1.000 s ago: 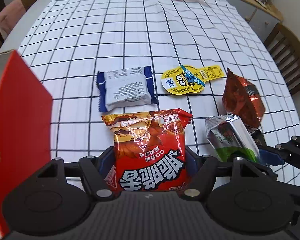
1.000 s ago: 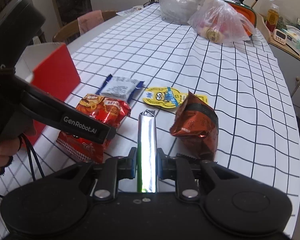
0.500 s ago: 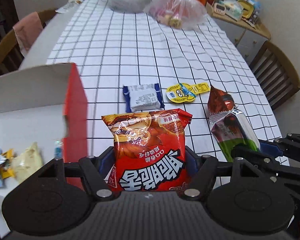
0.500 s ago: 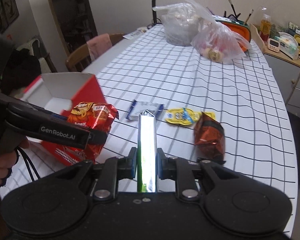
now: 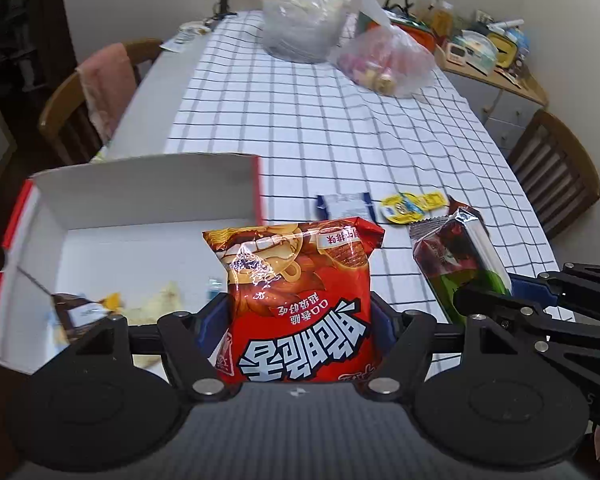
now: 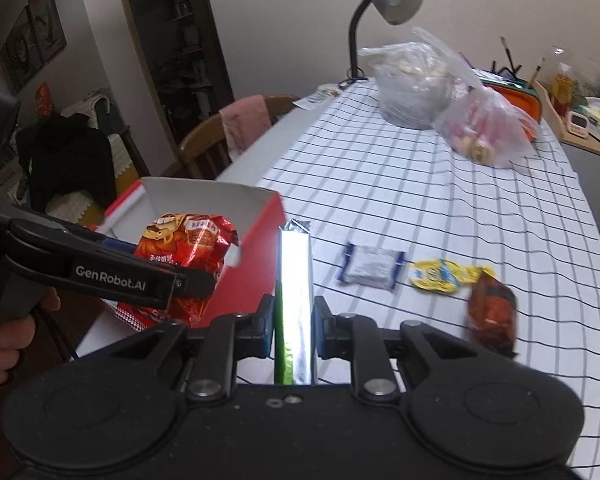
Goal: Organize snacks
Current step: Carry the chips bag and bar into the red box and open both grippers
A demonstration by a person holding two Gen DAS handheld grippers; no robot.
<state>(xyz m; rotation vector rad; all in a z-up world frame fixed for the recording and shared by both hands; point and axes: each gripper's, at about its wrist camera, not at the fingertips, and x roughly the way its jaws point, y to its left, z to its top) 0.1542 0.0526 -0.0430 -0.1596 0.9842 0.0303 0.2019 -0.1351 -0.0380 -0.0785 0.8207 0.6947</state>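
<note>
Left gripper clamped on red snack bag, bag upright between its fingers, off the table. Red box, open with white inside, sits ahead-left of it; a few small wrapped items lie in the near-left corner. Right gripper pinched narrow on silver-green packet, edge-on and upright. Ahead-right of it, on the checked tablecloth: blue-white wafer pack, yellow jelly cup, brown foil bag.
</note>
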